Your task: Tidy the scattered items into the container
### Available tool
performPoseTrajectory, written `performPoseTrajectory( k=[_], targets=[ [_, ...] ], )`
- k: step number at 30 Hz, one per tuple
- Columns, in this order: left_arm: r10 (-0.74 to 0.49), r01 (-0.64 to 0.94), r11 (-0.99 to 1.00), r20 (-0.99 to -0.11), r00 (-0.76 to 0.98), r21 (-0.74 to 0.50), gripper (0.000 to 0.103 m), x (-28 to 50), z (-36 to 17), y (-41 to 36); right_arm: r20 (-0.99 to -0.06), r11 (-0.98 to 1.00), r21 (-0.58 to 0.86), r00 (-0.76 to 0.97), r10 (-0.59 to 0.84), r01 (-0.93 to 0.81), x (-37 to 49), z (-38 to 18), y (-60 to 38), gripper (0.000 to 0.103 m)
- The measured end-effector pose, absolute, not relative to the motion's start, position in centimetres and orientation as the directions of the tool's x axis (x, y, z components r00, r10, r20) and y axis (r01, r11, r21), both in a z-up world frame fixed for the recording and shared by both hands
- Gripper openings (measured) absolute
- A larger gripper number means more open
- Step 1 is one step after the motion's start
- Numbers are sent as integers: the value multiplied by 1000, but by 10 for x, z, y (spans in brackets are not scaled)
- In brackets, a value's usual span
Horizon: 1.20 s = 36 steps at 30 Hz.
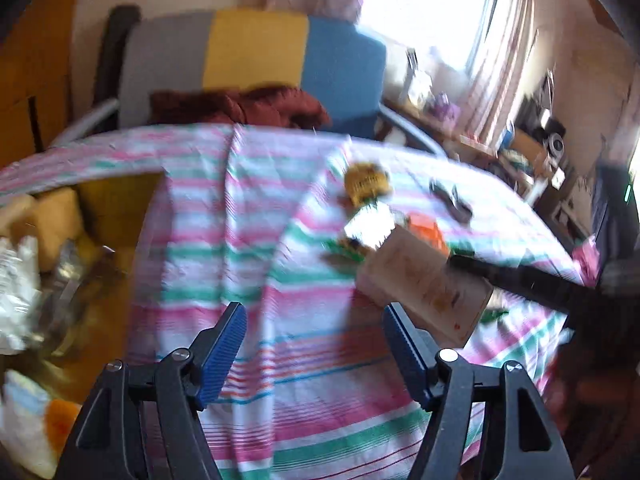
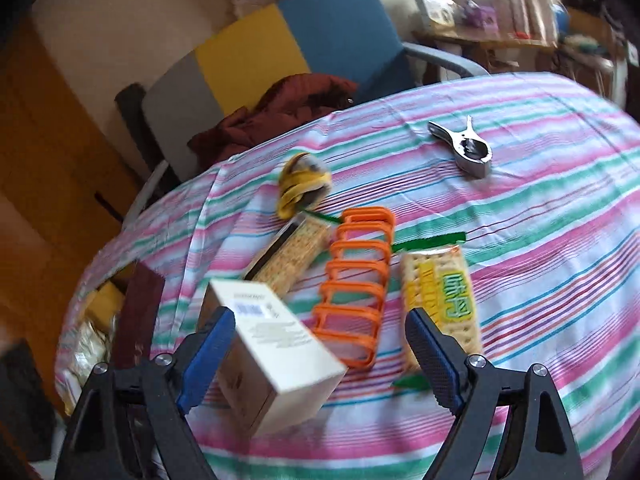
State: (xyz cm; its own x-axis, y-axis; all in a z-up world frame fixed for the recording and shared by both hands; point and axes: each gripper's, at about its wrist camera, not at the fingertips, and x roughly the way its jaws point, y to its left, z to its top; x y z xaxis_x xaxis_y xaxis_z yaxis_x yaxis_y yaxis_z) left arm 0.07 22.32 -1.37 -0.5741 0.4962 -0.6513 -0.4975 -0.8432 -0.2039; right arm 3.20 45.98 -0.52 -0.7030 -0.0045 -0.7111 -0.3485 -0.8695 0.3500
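Observation:
My right gripper [image 2: 320,316] is open wide above the striped tablecloth [image 2: 520,240]. A white box [image 2: 276,356] lies tilted between its jaws, against the left finger, with a wide gap to the right one. Beyond lie an orange rack [image 2: 356,288], two cracker packets [image 2: 292,260] [image 2: 444,300], a yellow round item [image 2: 304,184] and a metal clip [image 2: 464,148]. My left gripper [image 1: 315,309] is open and empty over the cloth. The cardboard container [image 1: 120,208], holding several packets, sits to its left. The left wrist view is blurred; the box [image 1: 424,284] shows there with a black finger at its corner.
A chair [image 1: 252,48] with a grey, yellow and blue back stands behind the table, a dark red garment [image 1: 240,106] on its seat. A cluttered side table [image 2: 480,32] stands by the curtained window. The container's dark flap [image 2: 140,312] stands up at the table's left edge.

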Motion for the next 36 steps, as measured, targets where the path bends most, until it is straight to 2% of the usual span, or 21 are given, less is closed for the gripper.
performPoseTrajectory(
  k=[3,5,9,11,14,16,19,26,28,32,35,36],
  targets=[
    [500,-482,-851,-601,-624,-208,71,3,3,210,-707,-889,361,-704,-65,-280,39,-13,436,75],
    [504,-475,-852,-587,-633,-220,71,2,10,205,-702,-886,392,-702,-114,-248,42,-20,423,62],
    [512,-467,-849,-600,-615,-246,71,-5,15,201,-658,-856,497,-705,-263,-144,52,-28,402,60],
    [531,-490,-834,-611,-587,-254,71,-5,16,206,-636,-854,514,-704,-315,-82,59,-27,394,65],
    [553,-554,-804,-617,-560,-217,73,3,18,224,-615,-877,464,-759,-215,-127,77,-19,404,72],
    [562,-603,-777,-628,-538,-179,73,10,18,240,-617,-882,385,-786,-26,-273,90,-13,424,78],
    [565,-671,-732,-652,-506,-115,73,20,17,264,-652,-846,278,-736,181,-455,98,-14,454,77],
    [489,-702,-710,-749,-446,-46,73,15,-4,299,-730,-829,253,-661,174,-498,76,-39,489,72],
    [471,-699,-714,-769,-432,-45,73,10,-12,302,-752,-843,225,-637,169,-489,62,-47,490,65],
    [443,-691,-722,-791,-422,-36,72,2,-24,308,-764,-867,146,-612,208,-477,47,-55,490,64],
    [444,-685,-726,-804,-395,-65,68,-6,-34,310,-767,-882,99,-601,227,-460,36,-58,488,63],
    [450,-681,-728,-807,-382,-83,62,-9,-36,309,-766,-886,79,-597,240,-457,34,-59,487,63]
  ],
)
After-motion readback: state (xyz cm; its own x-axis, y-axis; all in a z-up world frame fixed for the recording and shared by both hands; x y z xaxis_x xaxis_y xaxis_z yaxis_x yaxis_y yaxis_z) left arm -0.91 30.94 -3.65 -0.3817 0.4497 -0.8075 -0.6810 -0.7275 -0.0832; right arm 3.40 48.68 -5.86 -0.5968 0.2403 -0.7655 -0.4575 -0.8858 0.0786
